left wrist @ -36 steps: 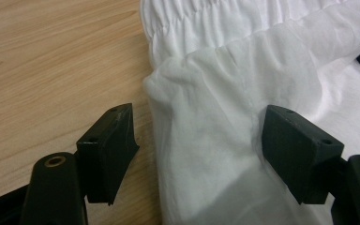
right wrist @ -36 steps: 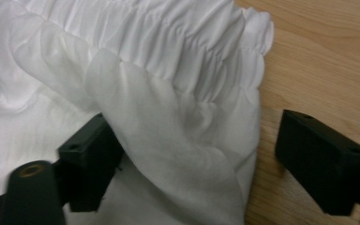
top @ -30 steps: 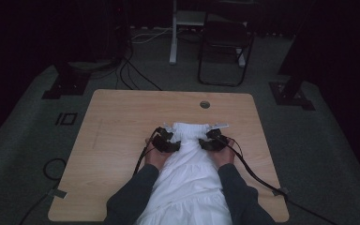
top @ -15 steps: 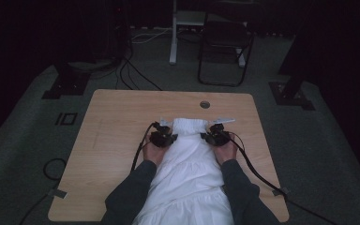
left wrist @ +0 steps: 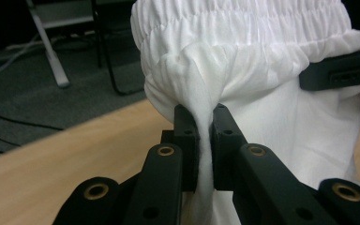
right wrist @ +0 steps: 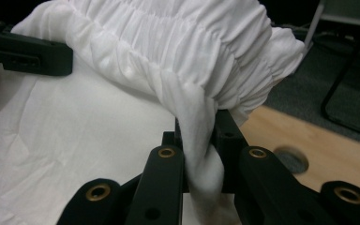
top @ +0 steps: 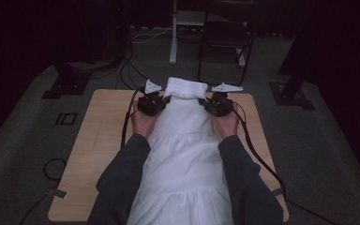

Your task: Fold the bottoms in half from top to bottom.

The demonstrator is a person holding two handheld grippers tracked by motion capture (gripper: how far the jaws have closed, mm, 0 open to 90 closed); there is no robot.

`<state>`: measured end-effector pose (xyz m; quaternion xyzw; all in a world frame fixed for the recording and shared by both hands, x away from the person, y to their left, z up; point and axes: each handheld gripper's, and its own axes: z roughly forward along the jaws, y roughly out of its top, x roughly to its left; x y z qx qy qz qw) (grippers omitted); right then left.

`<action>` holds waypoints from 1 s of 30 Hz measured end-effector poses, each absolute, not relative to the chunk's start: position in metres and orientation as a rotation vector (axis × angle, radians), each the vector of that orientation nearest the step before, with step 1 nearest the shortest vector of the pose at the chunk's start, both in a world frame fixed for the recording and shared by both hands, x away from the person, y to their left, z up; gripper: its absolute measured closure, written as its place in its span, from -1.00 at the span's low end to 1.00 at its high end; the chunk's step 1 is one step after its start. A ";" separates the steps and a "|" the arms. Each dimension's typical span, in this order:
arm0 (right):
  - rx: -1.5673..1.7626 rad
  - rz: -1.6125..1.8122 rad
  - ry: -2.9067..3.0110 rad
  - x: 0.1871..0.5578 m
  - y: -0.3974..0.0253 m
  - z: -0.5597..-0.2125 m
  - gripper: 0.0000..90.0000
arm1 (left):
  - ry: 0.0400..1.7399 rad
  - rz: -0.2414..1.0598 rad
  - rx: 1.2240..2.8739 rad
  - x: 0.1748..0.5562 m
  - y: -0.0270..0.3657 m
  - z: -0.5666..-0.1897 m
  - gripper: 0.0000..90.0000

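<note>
A white tiered skirt [top: 183, 145] with a gathered elastic waistband [top: 185, 87] lies stretched along the wooden table [top: 101, 140], its hem end toward the person. My left gripper [top: 161, 101] is shut on the left side of the skirt [left wrist: 243, 61] just below the waistband. My right gripper [top: 209, 103] is shut on the right side of the skirt [right wrist: 122, 117] in the same way. Both hold the waistband lifted near the table's far edge. In the left gripper view cloth is pinched between the jaws, and the right gripper's jaw [left wrist: 337, 70] pokes in beyond the skirt.
A round hole [right wrist: 290, 160] is in the tabletop near the right gripper. Beyond the far edge stand a dark chair [top: 225, 42] and a white stand [top: 173, 33], with cables [top: 126, 61] on the grey floor. Black cords [top: 258, 154] trail from both grippers.
Both grippers have moved away from the person toward the table's far edge, pulling the skirt's waistband with them and drawing the cloth out longer over the table.
</note>
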<state>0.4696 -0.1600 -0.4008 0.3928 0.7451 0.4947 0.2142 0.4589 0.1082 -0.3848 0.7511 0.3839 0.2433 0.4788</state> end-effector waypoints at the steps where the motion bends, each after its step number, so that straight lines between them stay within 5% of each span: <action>1: 1.087 1.378 2.066 0.470 -0.158 -0.398 0.85 | 0.935 0.597 1.836 0.459 0.109 -0.383 0.87; 10: 1.044 1.375 2.115 0.445 -0.158 -0.400 0.84 | 0.897 0.553 1.873 0.435 0.116 -0.391 0.86; 22: 0.919 1.418 2.196 0.359 -0.173 -0.411 0.82 | 0.753 0.514 1.931 0.342 0.122 -0.397 0.85; 30: 0.857 1.400 2.331 0.305 -0.172 -0.448 0.81 | 0.728 0.447 1.997 0.279 0.132 -0.438 0.84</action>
